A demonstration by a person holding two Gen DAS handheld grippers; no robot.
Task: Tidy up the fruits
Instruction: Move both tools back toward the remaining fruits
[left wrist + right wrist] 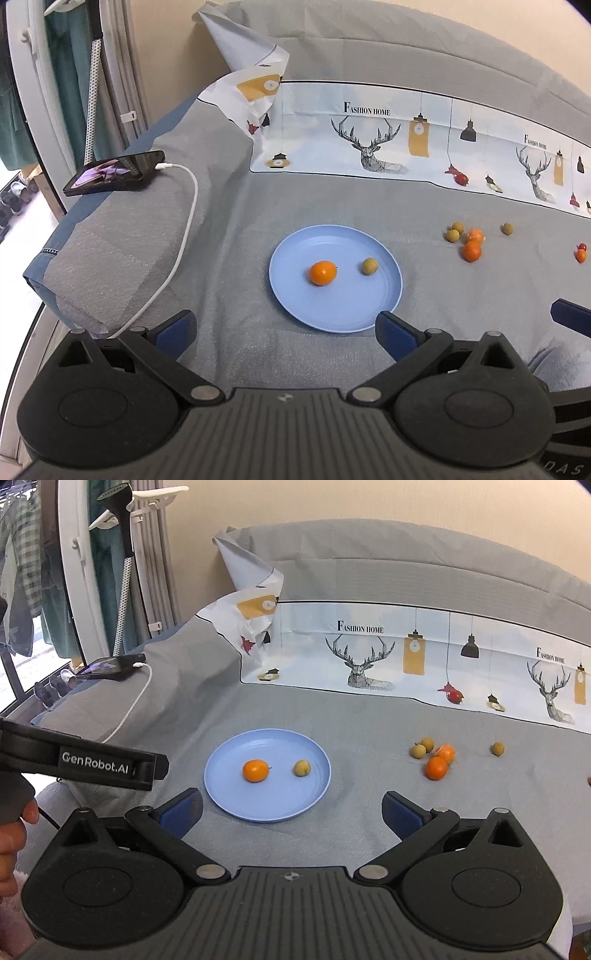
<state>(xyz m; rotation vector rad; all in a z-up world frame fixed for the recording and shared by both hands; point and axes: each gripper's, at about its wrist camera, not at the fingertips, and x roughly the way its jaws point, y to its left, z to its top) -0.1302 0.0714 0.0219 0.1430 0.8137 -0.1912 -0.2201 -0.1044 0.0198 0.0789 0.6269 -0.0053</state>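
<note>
**Both jaws released above the bed, plate straight ahead**

My left gripper (284, 328) hangs over the grey bed cover (229, 229) with its jaws spread wide and nothing between them. My right gripper (291, 808) is the same: jaws released, empty.

The blue plate (295, 295) lies at 12 o'clock from both grippers, its near rim just beyond my fingertips. On it sit one orange (323, 272) and, well apart at its 3 o'clock, a small tan fruit (369, 266). The near half of the plate is bare.

At 2 o'clock a loose cluster of fruit (466, 239) lies on the cover, oranges and tan ones touching or nearly so, with one more tan fruit (507, 228) apart to its right. Open cover runs between plate and cluster.

At 10 o'clock the bed edge falls away; a phone (114, 171) rests near that edge, its white cable (184, 229) trailing toward my left jaws. A patterned sheet (406, 140) bounds the far side at 12 o'clock.
</note>
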